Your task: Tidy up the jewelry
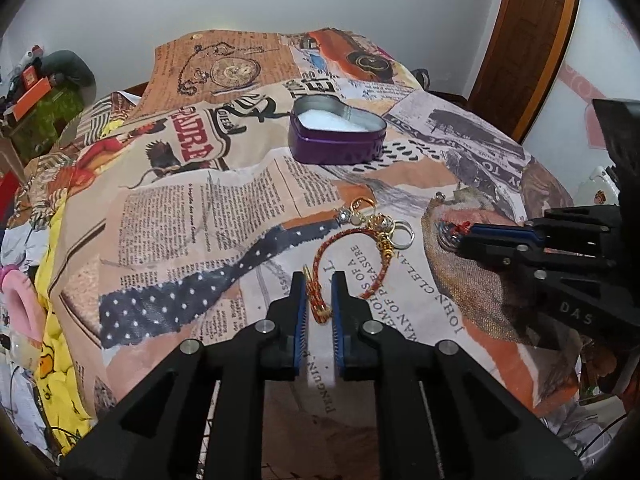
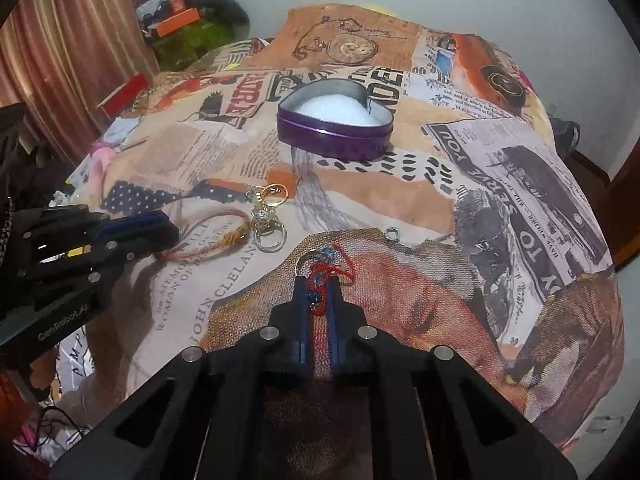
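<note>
Two tools over a newsprint cloth

Two tools work a collage-print cloth point(image 1: 168, 216) reading "JOHN CLELAND". Left tool point(image 1: 319, 280) stands apart around the red-and-gold braided bracelet point(image 1: 352, 256); right tool point(image 2: 319, 284) is clamped on a red cord charm point(image 2: 320, 276). The purple heart-shaped tin point(image 1: 336, 132) sits beyond.

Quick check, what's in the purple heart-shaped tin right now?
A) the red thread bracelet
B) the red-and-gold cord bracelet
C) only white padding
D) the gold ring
C: the purple heart-shaped metal tin shows only its white padding; the red-and-gold cord bracelet lies on the printed cloth between the left tongs, and the red thread bracelet sits at the right tongs.
</note>
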Tool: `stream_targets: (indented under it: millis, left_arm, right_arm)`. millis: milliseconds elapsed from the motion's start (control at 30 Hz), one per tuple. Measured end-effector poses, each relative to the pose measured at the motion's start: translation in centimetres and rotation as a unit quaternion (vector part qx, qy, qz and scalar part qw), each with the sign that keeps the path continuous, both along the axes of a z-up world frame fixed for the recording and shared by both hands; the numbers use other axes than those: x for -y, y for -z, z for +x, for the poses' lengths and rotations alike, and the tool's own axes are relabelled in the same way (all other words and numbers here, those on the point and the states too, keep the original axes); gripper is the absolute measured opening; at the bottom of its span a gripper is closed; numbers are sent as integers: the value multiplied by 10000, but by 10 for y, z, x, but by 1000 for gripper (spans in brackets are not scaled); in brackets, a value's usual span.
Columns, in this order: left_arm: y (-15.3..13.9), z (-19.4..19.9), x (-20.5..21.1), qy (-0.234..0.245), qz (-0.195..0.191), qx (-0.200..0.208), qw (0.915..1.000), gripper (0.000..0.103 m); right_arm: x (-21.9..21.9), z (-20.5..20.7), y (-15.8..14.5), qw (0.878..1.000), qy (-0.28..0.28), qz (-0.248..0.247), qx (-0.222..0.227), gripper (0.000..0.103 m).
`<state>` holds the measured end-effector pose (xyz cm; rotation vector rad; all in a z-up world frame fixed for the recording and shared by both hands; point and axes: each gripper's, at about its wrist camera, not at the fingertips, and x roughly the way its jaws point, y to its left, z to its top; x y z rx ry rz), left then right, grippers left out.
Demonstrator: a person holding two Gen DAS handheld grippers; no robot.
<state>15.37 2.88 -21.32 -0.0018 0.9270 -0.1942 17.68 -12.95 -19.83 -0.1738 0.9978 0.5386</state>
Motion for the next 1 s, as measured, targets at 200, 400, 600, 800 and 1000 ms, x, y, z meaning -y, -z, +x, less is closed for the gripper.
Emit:
stream_targets:
  millis: [200, 400, 600, 800, 1000]
  left_arm:
    - [3, -2, -2, -43, -59, -27, 10000, 31]
    - [13, 3, -2, -152, -180, -196, 9995, 31]
    - [17, 8, -6, -224, -473, -279, 9982, 31]
    - [19, 9, -3, -192, -584, -265, 9978, 20]
    - [17, 12, 3, -169, -458, -165, 9987, 13]
  right_arm:
    - [7, -5, -11, 9999, 75, 57, 142, 7]
    - [13, -3, -32, 9984, 159, 471, 272, 7]
    - [-1, -2, -34, 9976, -22, 584, 367, 7]
    - [-5, 2, -7, 9993, -145, 328, -66, 7]
    - [4, 0, -10, 9997, -119, 187, -35, 7]
